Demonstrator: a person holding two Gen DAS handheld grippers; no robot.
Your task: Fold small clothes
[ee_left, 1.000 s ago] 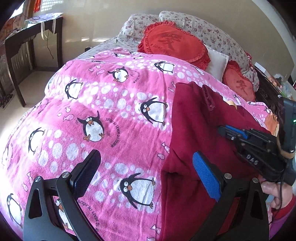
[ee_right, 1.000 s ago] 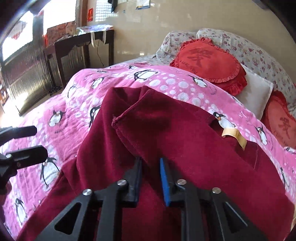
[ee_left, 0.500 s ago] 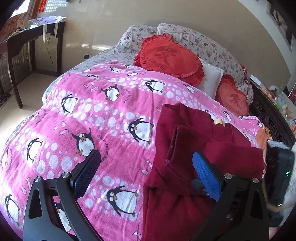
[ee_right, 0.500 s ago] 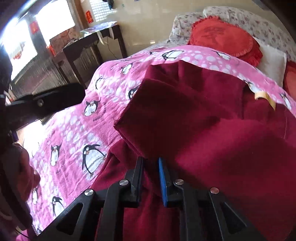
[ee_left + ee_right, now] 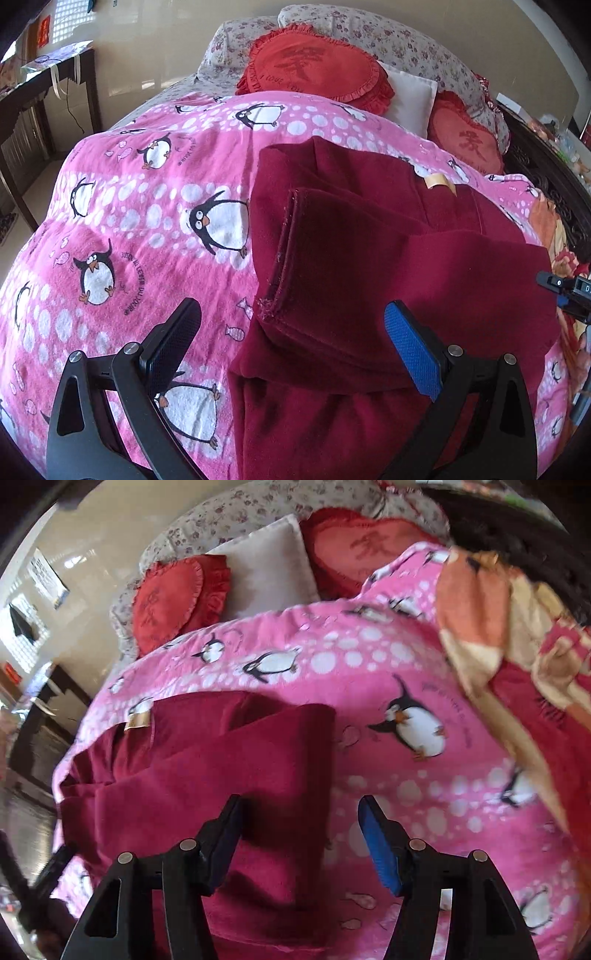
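- I am looking at a pink penguin-print fleece blanket (image 5: 155,206) covering the bed.
- A dark red velvety garment (image 5: 369,266) is lying folded on it.
- My left gripper (image 5: 291,347) is hovering released above the garment's hem.
- My right gripper (image 5: 299,834) is opening over the garment's edge, pressing nothing.

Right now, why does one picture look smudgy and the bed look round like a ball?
Right wrist view: motion blur smears the blanket and pillows. Left wrist view: sharp, sunlit; its fisheye lens bulges the bed into a dome and bends the wall.
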